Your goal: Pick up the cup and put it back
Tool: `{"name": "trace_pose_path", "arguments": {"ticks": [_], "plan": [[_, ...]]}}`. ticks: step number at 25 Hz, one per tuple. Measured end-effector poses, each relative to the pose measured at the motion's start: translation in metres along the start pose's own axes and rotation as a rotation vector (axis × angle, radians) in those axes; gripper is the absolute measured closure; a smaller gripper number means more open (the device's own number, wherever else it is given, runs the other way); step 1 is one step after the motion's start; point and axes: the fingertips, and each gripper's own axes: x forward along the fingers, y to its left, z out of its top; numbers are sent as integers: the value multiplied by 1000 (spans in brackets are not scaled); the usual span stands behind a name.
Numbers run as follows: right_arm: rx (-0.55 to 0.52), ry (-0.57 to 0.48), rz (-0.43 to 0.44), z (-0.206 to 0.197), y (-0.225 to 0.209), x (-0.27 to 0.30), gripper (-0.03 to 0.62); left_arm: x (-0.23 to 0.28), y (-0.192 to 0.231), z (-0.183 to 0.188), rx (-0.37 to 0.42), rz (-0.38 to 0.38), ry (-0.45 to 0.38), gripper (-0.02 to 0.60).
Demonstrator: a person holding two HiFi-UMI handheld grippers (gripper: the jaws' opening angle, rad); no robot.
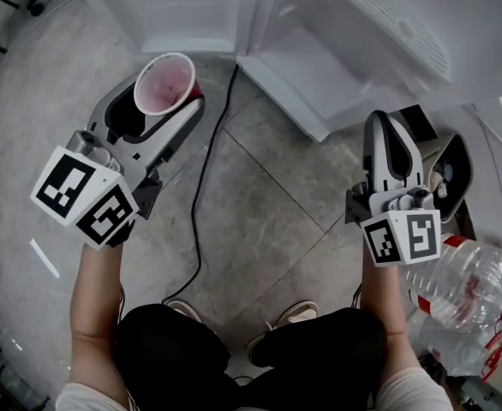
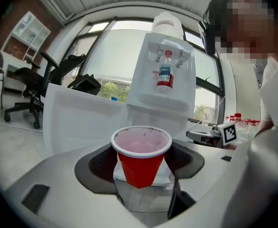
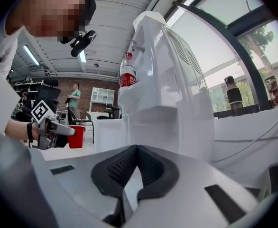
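Note:
A red plastic cup with a white rim and pale inside sits upright between the jaws of my left gripper, which is shut on its sides. The left gripper view shows the cup held off the floor in front of a white water dispenser. My right gripper hangs at the right, shut with nothing in it, its dark pads meeting at the tips. From the right gripper view the cup shows small at the far left, in the left gripper.
The water dispenser stands ahead with a white door panel open to the left. A black cable runs across the tiled floor. Clear plastic bottles lie at the right. A red-labelled bottle sits on the dispenser.

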Motion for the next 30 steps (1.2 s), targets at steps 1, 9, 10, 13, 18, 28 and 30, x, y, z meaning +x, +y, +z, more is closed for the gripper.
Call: {"name": "trace_pose_path", "arguments": {"ticks": [1,9,10,13,18,28,30], "plan": [[3,-1,1,0,-1,-1,574,-8,-1,4,-37,-3,-17,258],[18,-16,-3,4,-2,-6,574,-41,-17,30,-61,-7,-95,258],[17,-19,-3,5,-1,-7,574,-42,-18,30,-62,-9,-94,258],[21,-25,-4,7,-1,-8,574,-48,-21,27,-65,-5,-87,258],[24,-40,0,11,2,-6,574,-51,-24,15,-47,2,-43,256],[24,-44,3,9,1,-9,574,-20,-30,10,-46,-23,-56,256],[27,-43,0,9,0,-11,574,0,-30,7,-39,-31,-69,258]]}}
